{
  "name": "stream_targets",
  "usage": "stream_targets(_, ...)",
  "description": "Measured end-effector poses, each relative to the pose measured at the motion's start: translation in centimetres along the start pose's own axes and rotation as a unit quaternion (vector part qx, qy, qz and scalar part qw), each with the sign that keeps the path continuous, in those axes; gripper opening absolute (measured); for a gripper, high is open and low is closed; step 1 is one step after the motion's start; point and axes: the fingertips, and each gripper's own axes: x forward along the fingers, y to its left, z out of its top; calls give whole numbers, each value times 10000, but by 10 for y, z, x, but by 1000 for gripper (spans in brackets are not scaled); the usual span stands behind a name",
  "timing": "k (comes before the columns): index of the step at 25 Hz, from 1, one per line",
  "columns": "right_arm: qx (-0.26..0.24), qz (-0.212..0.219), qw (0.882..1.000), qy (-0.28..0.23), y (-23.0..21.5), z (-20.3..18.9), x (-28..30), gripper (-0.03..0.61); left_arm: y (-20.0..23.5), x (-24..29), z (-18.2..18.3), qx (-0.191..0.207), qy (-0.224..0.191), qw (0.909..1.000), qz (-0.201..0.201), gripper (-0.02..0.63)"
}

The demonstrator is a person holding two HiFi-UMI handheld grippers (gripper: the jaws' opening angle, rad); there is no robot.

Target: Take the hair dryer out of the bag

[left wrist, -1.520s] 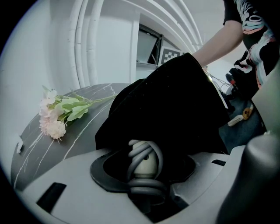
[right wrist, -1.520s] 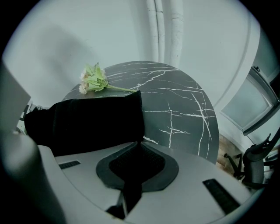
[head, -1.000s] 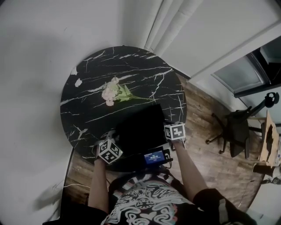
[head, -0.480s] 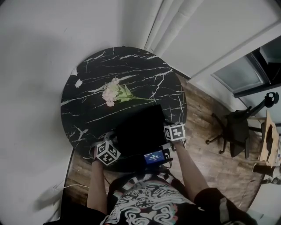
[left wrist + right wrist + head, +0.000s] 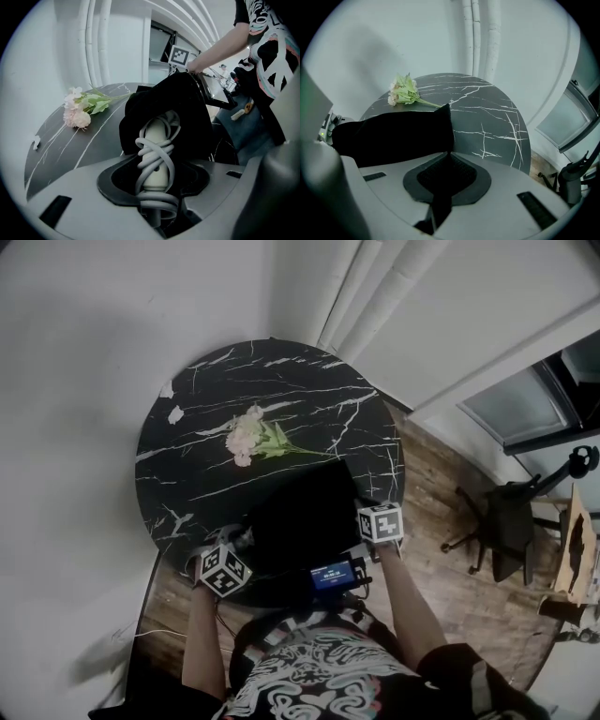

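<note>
A black cloth bag (image 5: 302,518) lies on the near part of the round black marble table (image 5: 206,390). In the left gripper view, the pale hair dryer (image 5: 157,140), wound in its grey cord, sticks out of the bag's mouth (image 5: 187,101). My left gripper (image 5: 154,180) is shut on the dryer's handle. Its marker cube (image 5: 225,570) is at the bag's near left corner. My right gripper (image 5: 446,164) is shut on a fold of the bag (image 5: 393,133) at its right edge. Its cube (image 5: 380,521) sits there.
Pink flowers with green leaves (image 5: 251,435) lie mid-table beyond the bag, and small white scraps (image 5: 175,413) at the far left. A small screen device (image 5: 330,575) hangs at the person's waist. An office chair (image 5: 502,521) stands on the wood floor to the right.
My left gripper has drawn away from the bag toward the near left, bringing the hair dryer further out. The right gripper has kept its hold in place.
</note>
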Motion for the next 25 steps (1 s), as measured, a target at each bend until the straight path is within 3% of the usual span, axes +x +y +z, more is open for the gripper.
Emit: stream_targets(25, 191, -152, 9995, -196, -24, 20, -4, 26, -1, -2, -4, -136, -32, 9999, 8, 202)
